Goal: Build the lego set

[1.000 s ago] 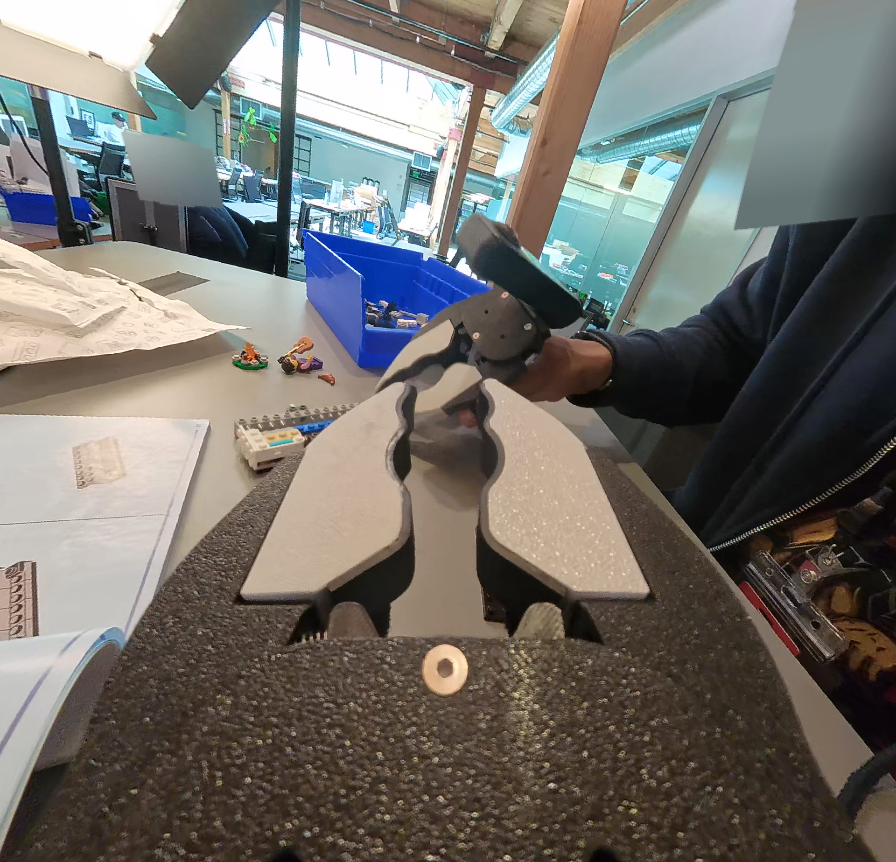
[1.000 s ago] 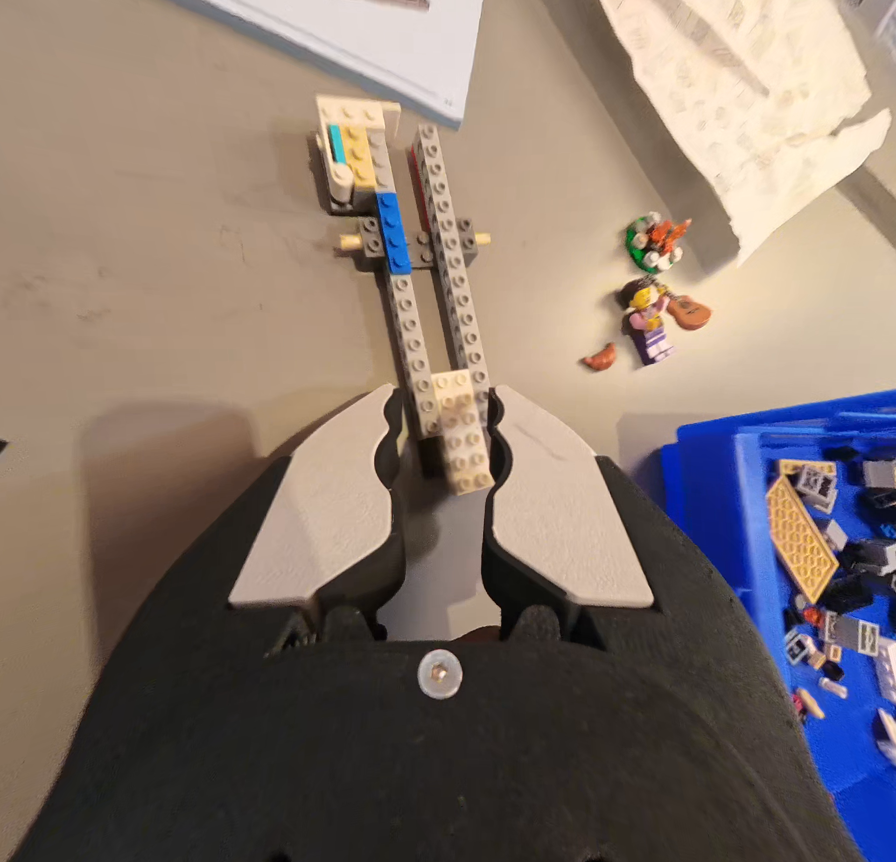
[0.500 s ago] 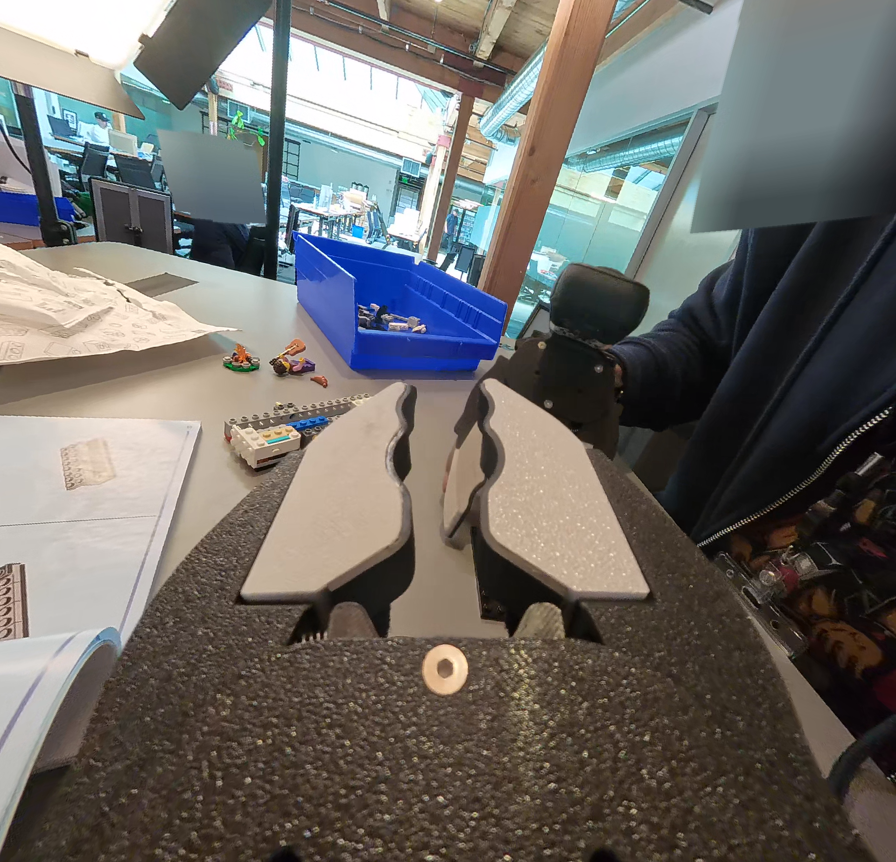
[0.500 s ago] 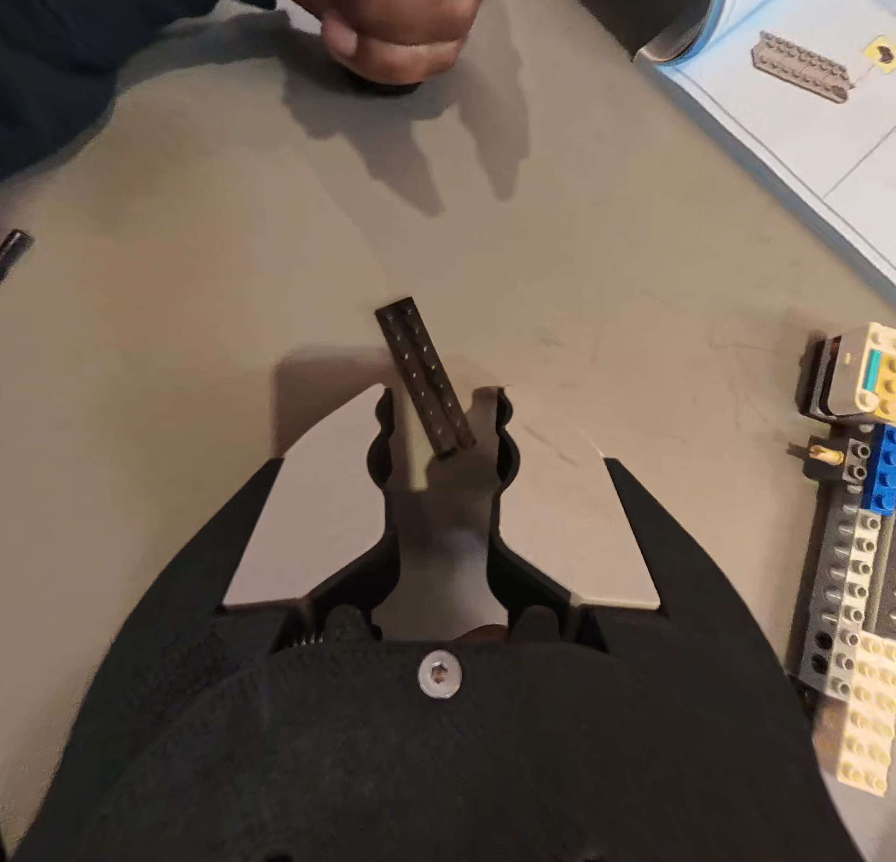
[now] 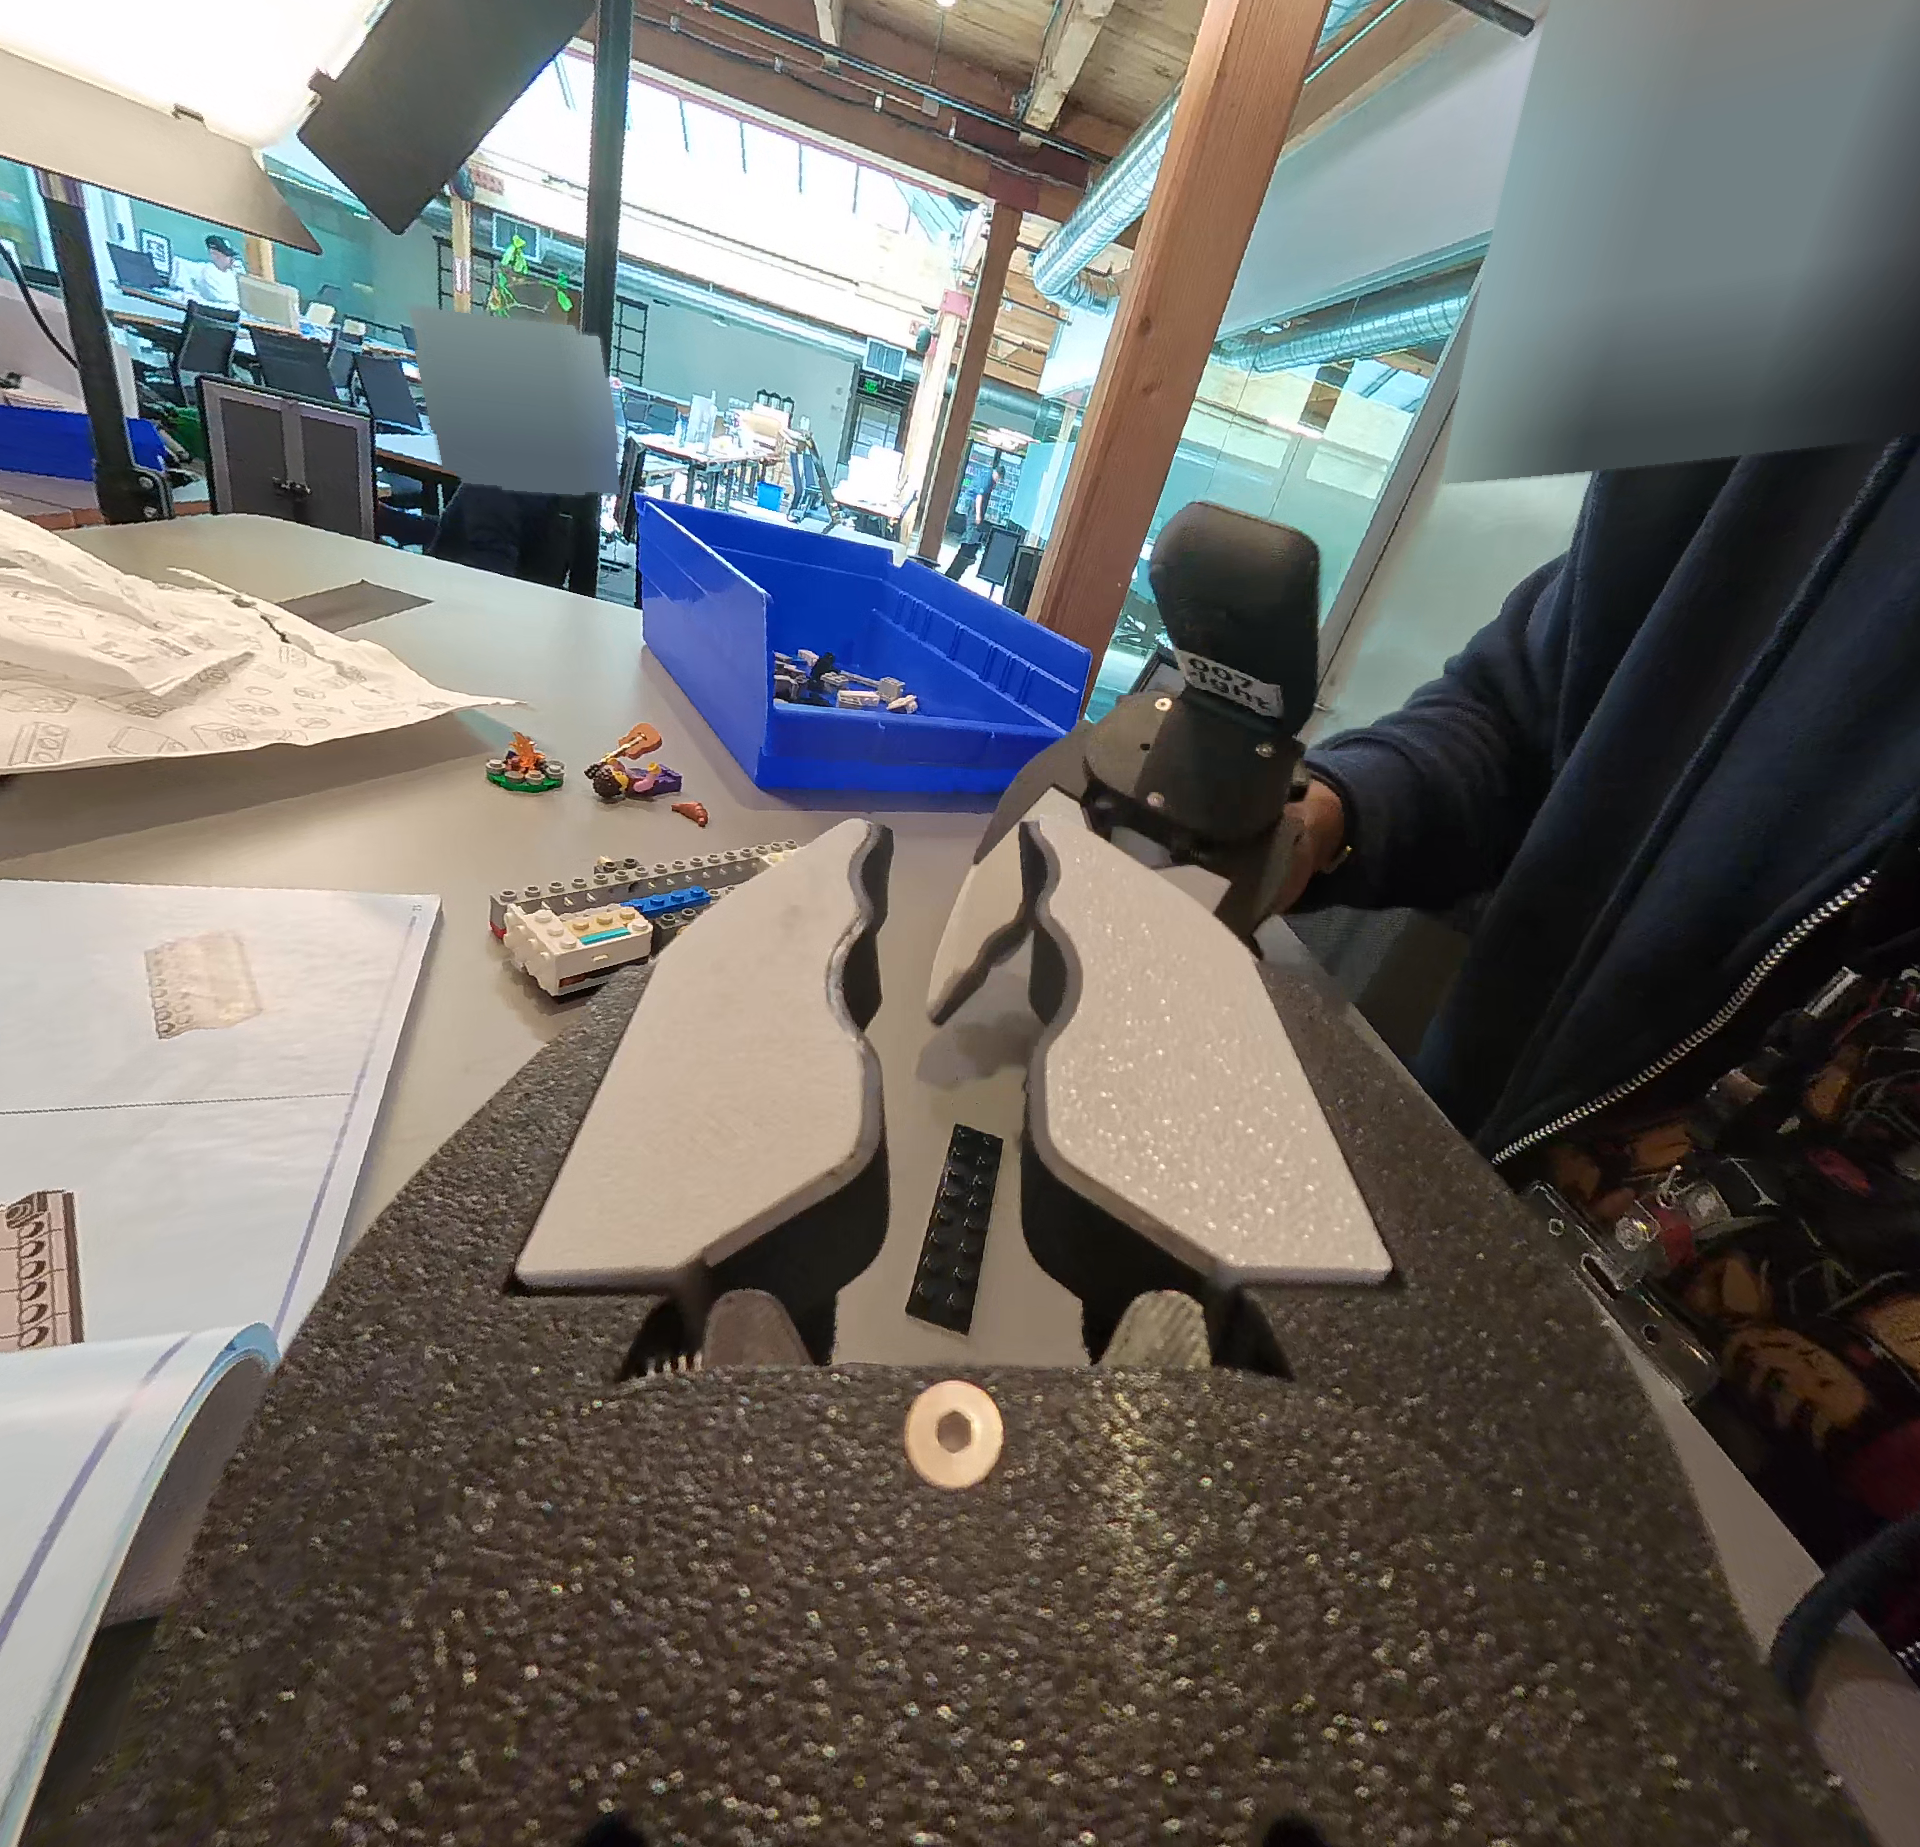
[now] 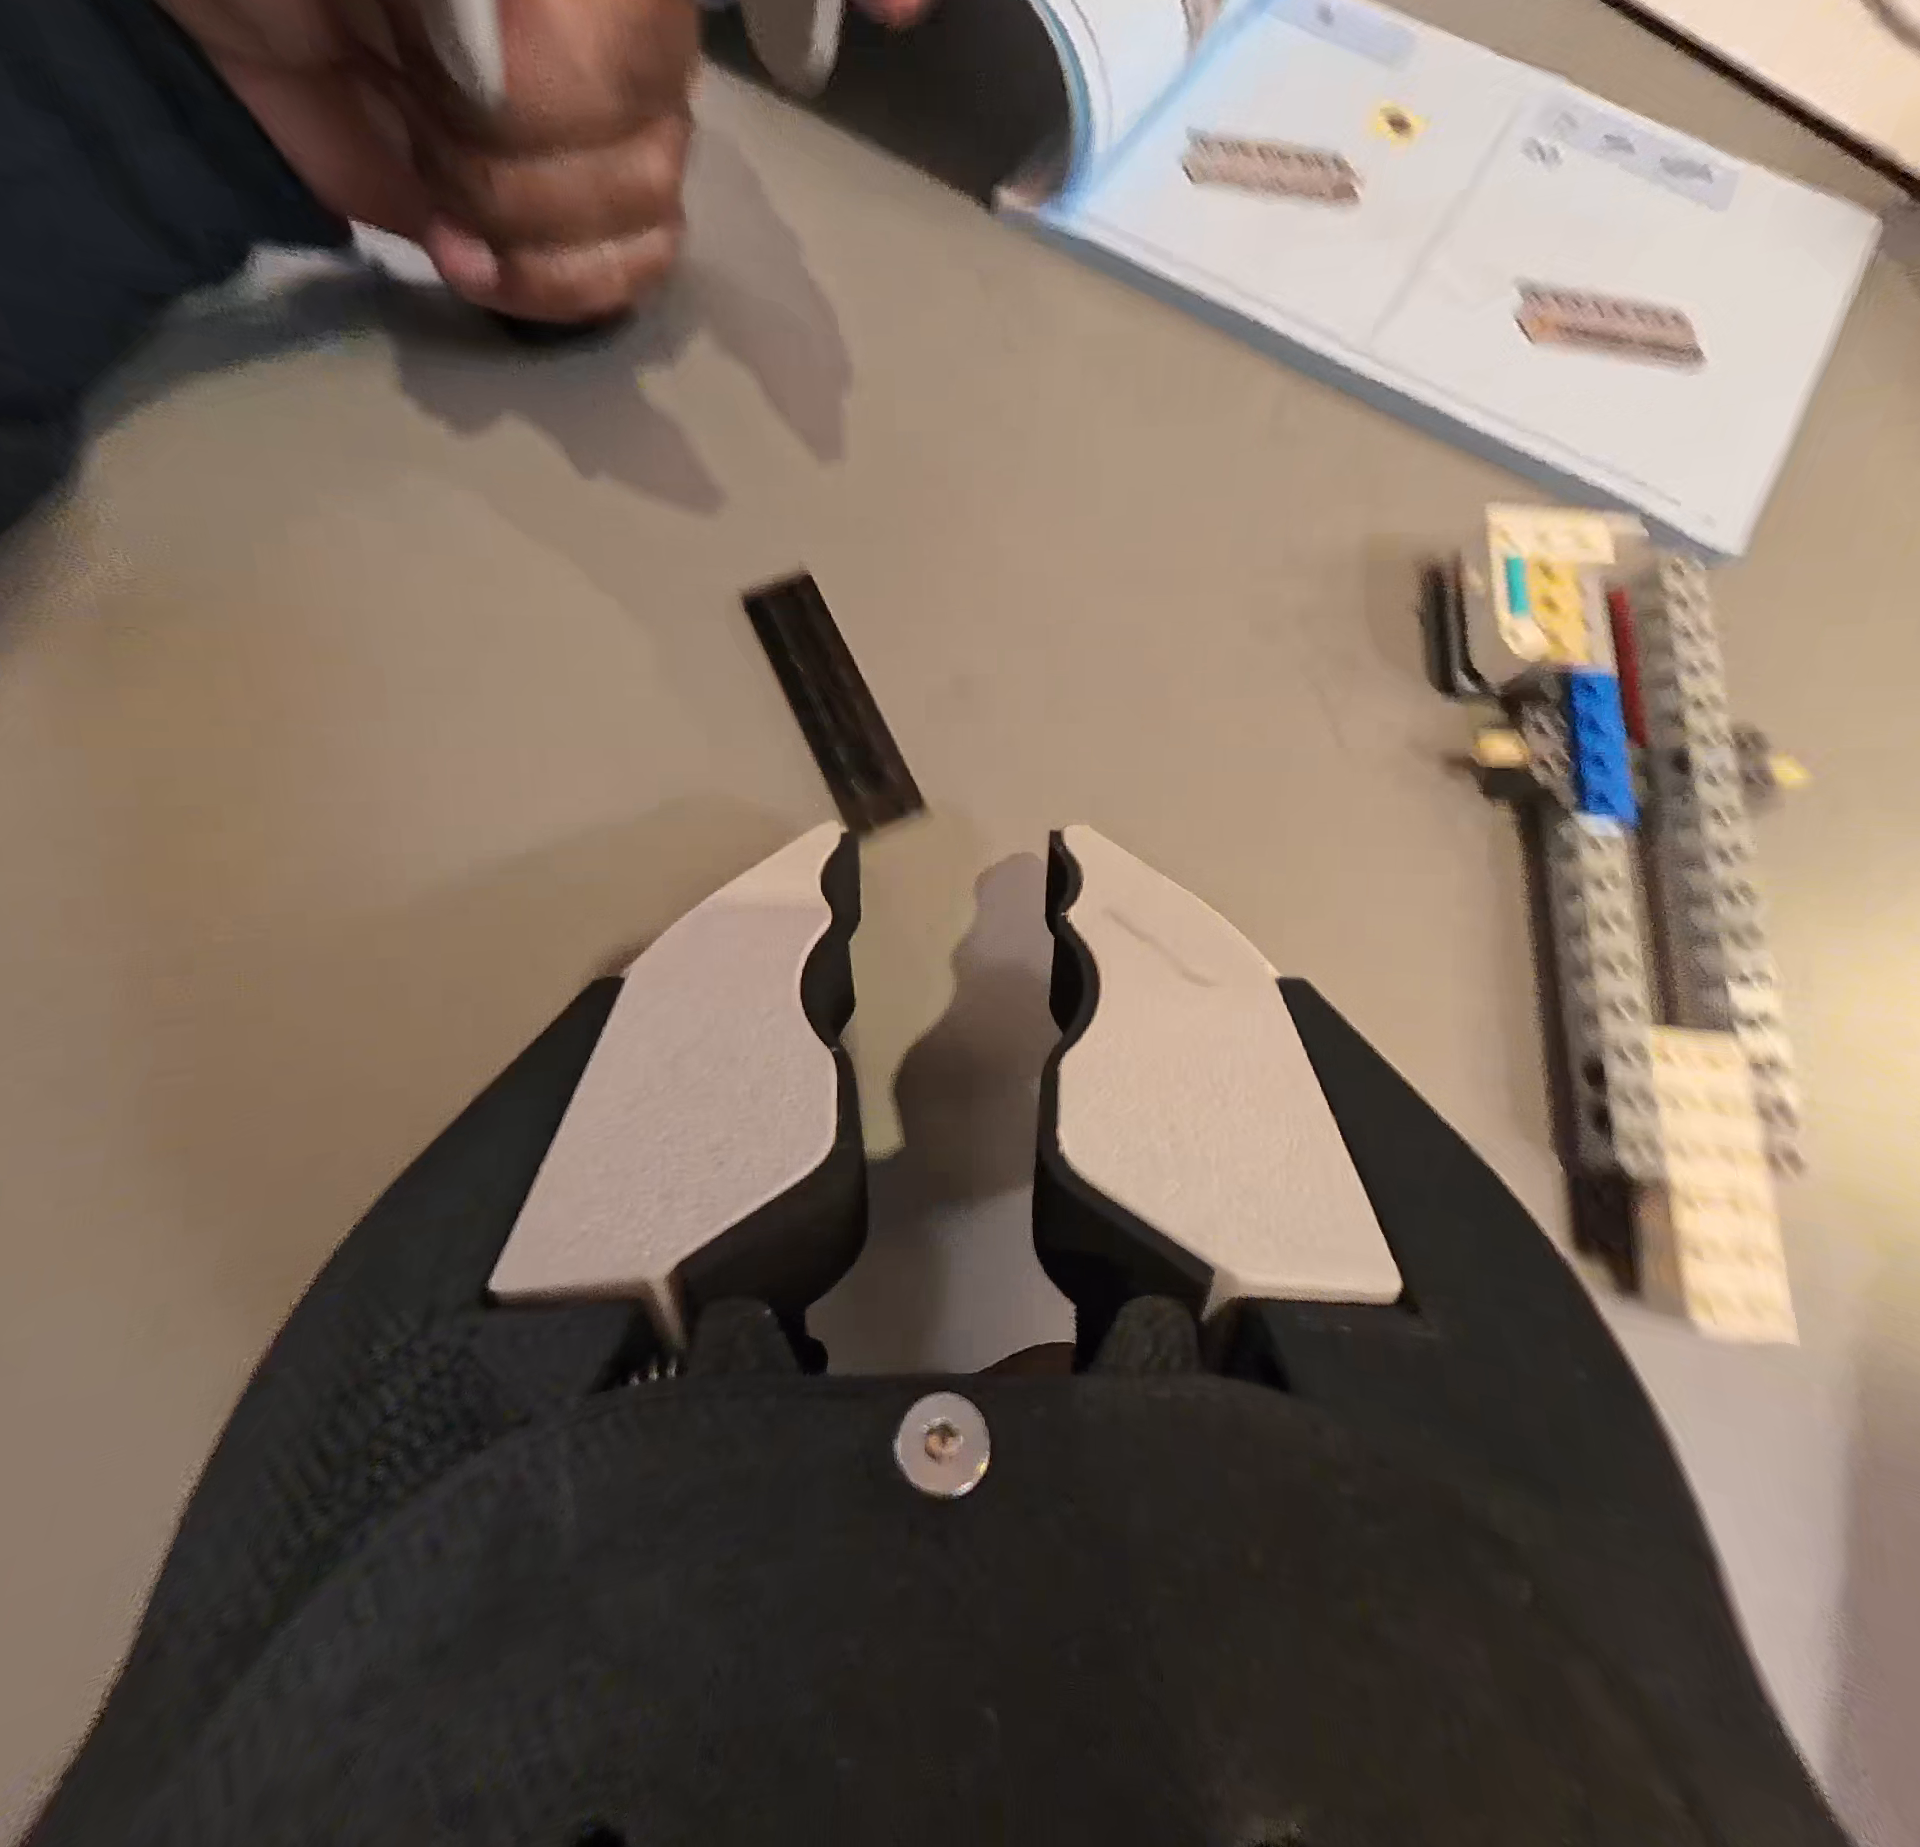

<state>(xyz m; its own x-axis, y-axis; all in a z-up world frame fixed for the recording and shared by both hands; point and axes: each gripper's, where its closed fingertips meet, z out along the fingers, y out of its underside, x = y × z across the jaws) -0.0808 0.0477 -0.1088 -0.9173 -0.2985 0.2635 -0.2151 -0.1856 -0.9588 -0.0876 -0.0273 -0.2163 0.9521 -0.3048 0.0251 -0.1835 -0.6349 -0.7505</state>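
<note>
Right gripper (image 6: pixel 951 841), open and holding nothing, hovers beside a flat black plate (image 6: pixel 831 701) lying slantwise, long axis running away leftward.

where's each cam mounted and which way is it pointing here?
Left wrist view: on the left gripper, low over the grey table, facing the blue plastic bin and the dark-sleeved person holding the right gripper; its jaws are open.
Right wrist view: on the right gripper, looking down at the table; jaws open, the person's hand ahead.
Shared: flat black studded plate, grey-and-tan brick assembly, open instruction booklet.
</note>
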